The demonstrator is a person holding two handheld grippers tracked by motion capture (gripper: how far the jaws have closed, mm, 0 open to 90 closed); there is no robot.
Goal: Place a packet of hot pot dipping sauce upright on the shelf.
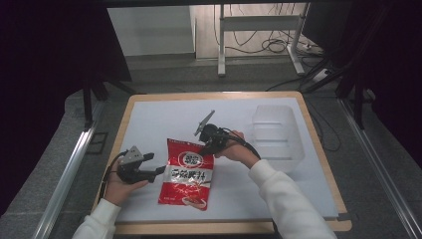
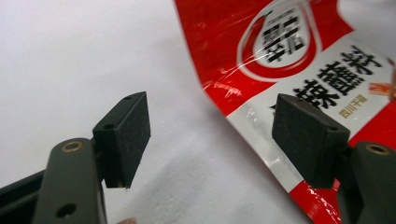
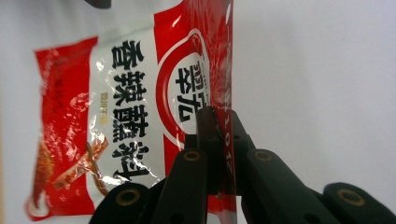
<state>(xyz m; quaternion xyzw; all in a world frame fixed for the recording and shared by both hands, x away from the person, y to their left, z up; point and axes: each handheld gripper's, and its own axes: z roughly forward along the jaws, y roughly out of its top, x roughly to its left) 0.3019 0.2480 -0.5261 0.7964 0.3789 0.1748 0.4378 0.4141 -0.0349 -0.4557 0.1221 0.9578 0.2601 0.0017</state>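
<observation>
Right gripper (image 3: 217, 135): clamped on red packet (image 1: 186, 174) top edge. Left gripper (image 2: 210, 135): jaws apart beside packet. Advice: lift slowly, keeping hold square.

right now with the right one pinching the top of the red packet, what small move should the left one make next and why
Probably ease the left hand-held gripper forward and close on the red packet. Its jaws stand open, and in the left gripper view the packet's side edge lies between the pads, not yet gripped. The right hand-held gripper is shut on the packet's top edge, so a second grip would let both lift it, perhaps toward the clear bin.
</observation>
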